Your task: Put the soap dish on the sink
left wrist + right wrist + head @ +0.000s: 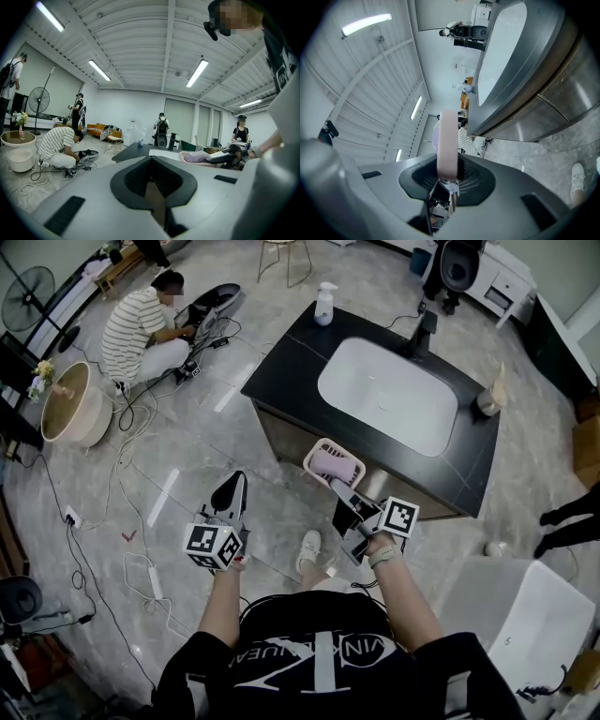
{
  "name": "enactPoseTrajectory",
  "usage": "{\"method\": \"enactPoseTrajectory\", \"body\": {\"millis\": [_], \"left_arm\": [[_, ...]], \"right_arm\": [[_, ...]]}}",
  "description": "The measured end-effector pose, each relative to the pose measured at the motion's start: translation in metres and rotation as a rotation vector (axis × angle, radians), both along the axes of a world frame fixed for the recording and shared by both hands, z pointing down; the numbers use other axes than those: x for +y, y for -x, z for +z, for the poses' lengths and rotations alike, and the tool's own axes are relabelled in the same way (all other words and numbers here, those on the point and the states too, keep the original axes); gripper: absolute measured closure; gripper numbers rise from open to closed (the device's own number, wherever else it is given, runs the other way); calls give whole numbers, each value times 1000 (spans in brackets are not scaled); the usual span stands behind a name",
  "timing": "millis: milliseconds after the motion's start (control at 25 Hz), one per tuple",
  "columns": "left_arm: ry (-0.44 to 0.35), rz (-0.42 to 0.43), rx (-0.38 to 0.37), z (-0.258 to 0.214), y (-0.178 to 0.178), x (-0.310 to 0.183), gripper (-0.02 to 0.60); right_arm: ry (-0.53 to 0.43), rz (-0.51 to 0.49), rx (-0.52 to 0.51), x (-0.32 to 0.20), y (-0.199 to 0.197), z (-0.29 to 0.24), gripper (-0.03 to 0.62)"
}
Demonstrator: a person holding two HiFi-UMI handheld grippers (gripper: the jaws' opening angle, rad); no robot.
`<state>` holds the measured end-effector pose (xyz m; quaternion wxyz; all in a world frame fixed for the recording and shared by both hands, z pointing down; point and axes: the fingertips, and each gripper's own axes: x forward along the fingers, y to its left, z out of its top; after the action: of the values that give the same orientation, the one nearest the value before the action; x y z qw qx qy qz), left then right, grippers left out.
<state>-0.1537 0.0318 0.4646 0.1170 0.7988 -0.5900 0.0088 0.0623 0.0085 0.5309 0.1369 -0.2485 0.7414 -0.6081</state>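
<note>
Nearest, the left tongs point(232, 486) are hanging clenched on nothing, while the right tongs point(339, 486) are gripping the rim of the pale pink slatted plastic soap dish point(335, 463), holding it in the air at the near edge of the black stone counter point(281, 371). The carry is looking under way. The dish is not yet resting beside the white rounded sink point(389, 395), so reaching over the counter and setting it down are remaining.

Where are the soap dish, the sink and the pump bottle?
soap dish point(313, 457), head view, on its pink rim.
sink point(387, 395), head view, on its bare white bowl.
pump bottle point(324, 307), head view, on its body.
</note>
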Motion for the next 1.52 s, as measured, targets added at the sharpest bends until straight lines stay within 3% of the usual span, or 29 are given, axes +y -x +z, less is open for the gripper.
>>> {"method": "enactPoseTrajectory", "body": {"millis": [840, 1520], "left_arm": [[4, -6, -2, 6, 12, -103, 567], [7, 26, 12, 15, 3, -156, 568]], "right_arm": [[37, -37, 6, -98, 23, 15, 499], [98, -22, 43, -139, 24, 25, 499]]}}
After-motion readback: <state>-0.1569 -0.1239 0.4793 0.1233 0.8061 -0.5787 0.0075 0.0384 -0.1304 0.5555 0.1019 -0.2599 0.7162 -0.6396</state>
